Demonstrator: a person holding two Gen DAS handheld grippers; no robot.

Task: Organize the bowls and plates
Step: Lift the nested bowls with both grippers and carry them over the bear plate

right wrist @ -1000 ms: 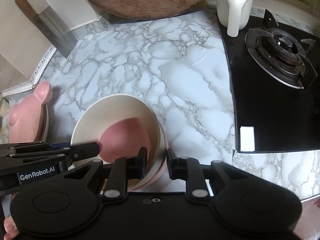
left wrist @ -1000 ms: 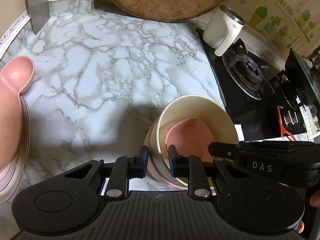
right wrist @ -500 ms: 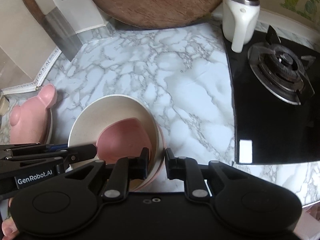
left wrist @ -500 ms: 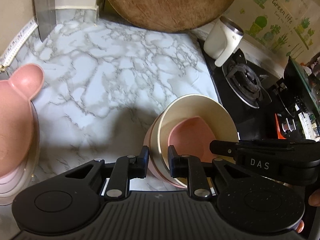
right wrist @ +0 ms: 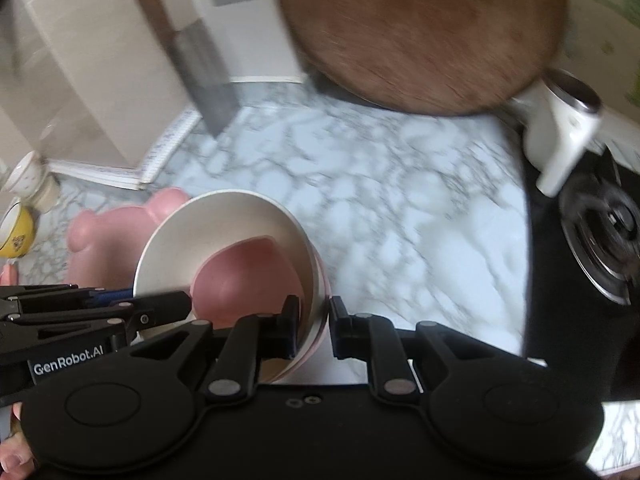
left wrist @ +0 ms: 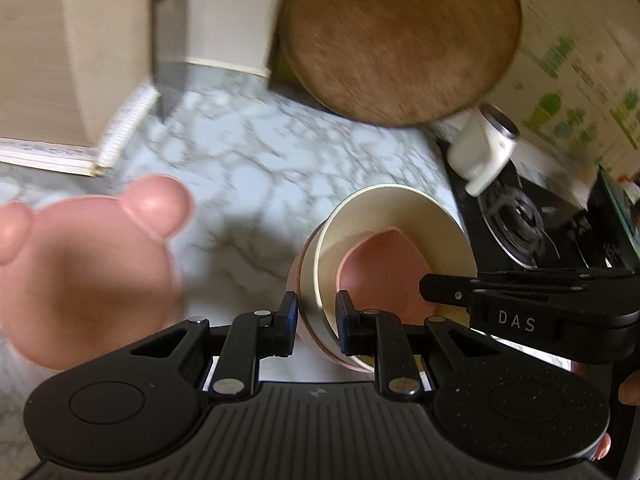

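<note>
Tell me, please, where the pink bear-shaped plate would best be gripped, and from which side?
Probably by one of the round ears of the bear-shaped plate. They jut out past the body on its far side, towards the wall, giving a gripper a thin tab to close on. The rest is a broad, blurred body, and its edge is hard to read.

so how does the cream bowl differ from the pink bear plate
The cream bowl is round, deep and cream; the pink bear plate is pink with two round ears. The cream bowl is nested in a stack with pink bowls and gripped at its rim by the left gripper and right gripper; the pink bear plate sits to the side, untouched. Both have a matte finish.
</note>
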